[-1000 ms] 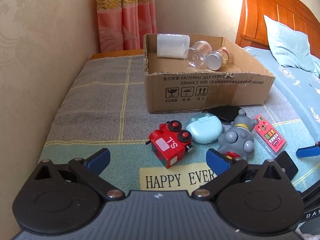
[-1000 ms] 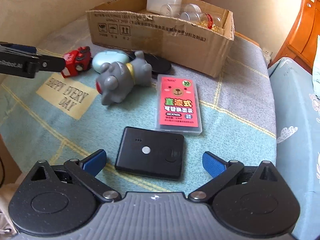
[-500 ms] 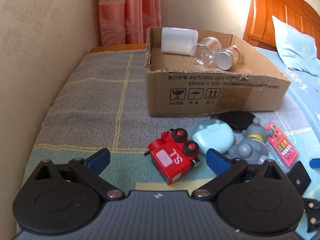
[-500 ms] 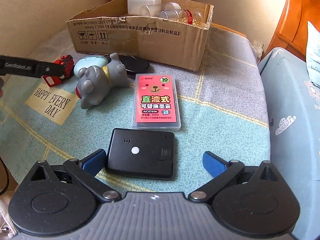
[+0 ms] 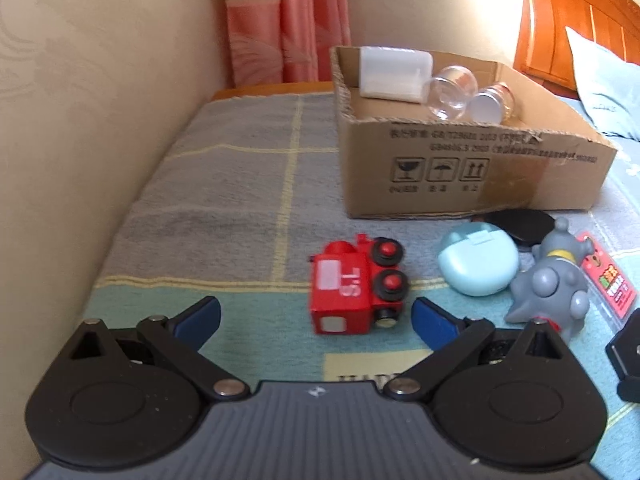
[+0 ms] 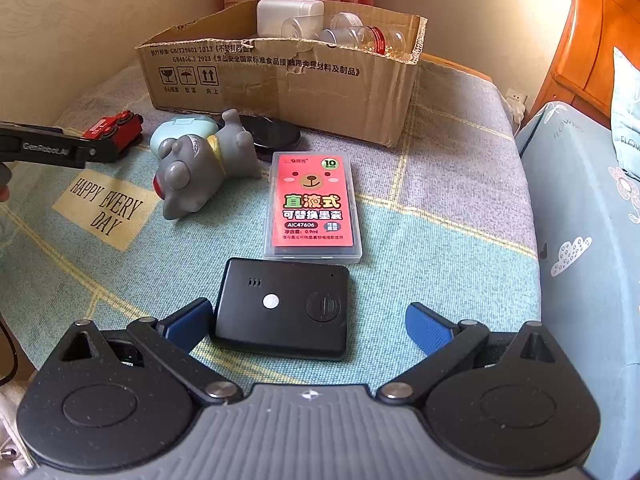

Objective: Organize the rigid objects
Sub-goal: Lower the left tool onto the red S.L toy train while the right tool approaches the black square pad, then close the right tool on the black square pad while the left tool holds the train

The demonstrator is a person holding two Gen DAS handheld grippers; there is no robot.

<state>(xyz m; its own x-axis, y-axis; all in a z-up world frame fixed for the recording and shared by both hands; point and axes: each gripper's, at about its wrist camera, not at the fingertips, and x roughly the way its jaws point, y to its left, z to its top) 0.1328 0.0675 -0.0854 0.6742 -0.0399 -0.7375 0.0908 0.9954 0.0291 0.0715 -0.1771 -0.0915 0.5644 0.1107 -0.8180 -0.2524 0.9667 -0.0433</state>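
A red toy train point(image 5: 357, 286) lies on the blanket, just ahead of my open left gripper point(image 5: 316, 316), nearer its right finger. My open right gripper point(image 6: 310, 320) straddles the near end of a flat black device point(image 6: 282, 307). Beyond that device lie a red ink-cartridge case point(image 6: 313, 205), a grey toy dog point(image 6: 202, 164), a mint case point(image 5: 478, 264) and a black disc point(image 6: 272, 133). The cardboard box point(image 5: 472, 172) holds a white container point(image 5: 394, 73) and clear jars point(image 5: 454, 91).
The wall point(image 5: 100, 120) runs close along the left of the table. A bed with a blue cover point(image 6: 588, 240) and a wooden headboard point(image 5: 580, 20) borders the right. The left gripper's arm point(image 6: 48, 148) shows at the left of the right wrist view.
My left gripper has moved left and forward, so the red train now sits between its fingertips. My right gripper has moved forward over the black device.
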